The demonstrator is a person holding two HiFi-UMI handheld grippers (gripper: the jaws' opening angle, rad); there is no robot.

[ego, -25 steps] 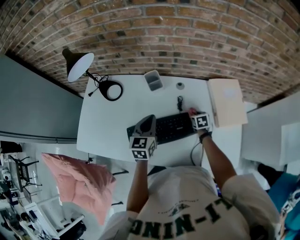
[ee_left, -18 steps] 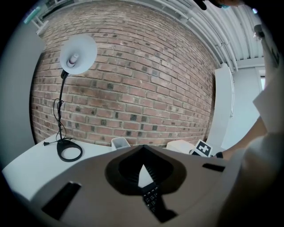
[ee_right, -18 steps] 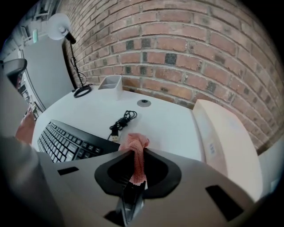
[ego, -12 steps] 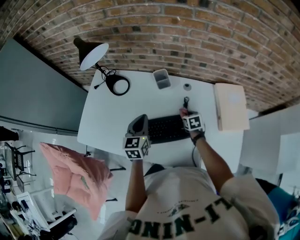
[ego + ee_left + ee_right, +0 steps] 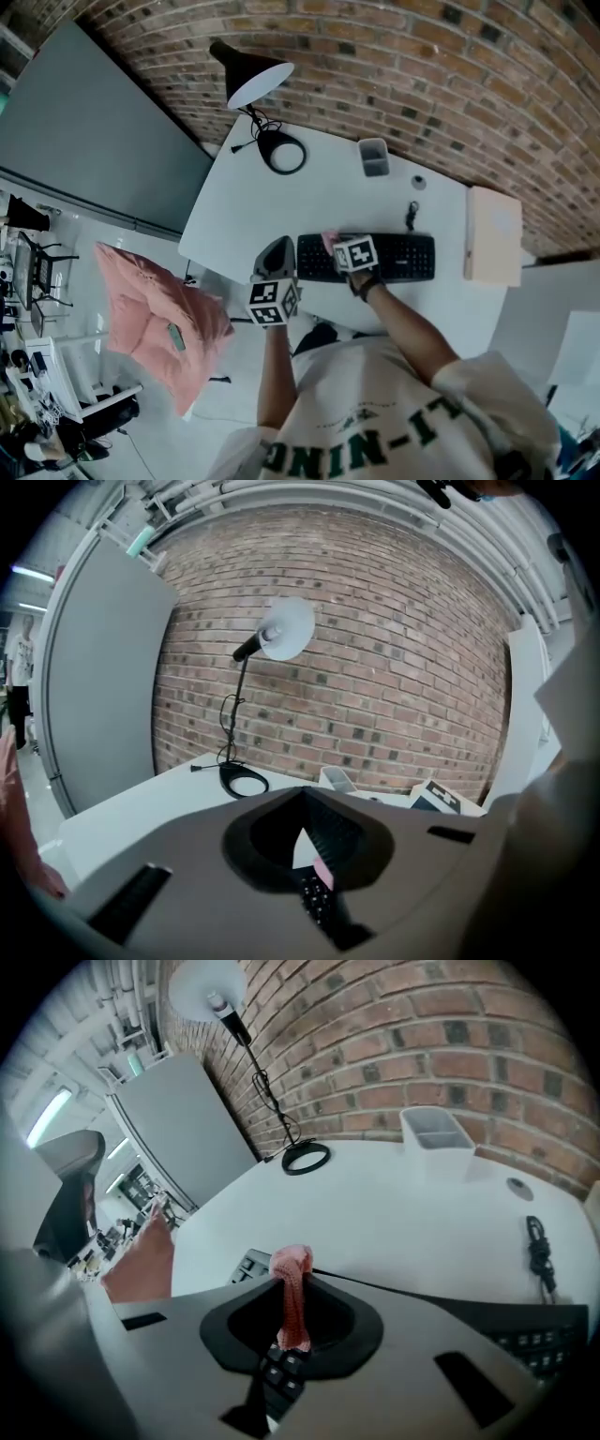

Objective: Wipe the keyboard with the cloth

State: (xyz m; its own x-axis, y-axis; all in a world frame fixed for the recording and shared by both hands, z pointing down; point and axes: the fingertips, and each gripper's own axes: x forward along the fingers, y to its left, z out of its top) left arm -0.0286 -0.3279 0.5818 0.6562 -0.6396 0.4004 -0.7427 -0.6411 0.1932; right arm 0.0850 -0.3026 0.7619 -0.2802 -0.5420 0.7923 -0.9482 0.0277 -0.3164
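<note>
Right tongs [image 5: 336,246] pinching one cloth [image 5: 292,1274], one keyboard [image 5: 403,258]

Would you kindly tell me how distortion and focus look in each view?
Head view: fisheye bows the brick wall into an arc, light even. Left gripper view: black vignette, lamp sharp, foreground soft. Right gripper view: same vignette, pink cloth fairly sharp.

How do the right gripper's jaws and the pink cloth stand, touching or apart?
Touching. The right gripper view shows the right gripper shut on the pink cloth, pinched upright between its jaws over the keyboard.
</note>
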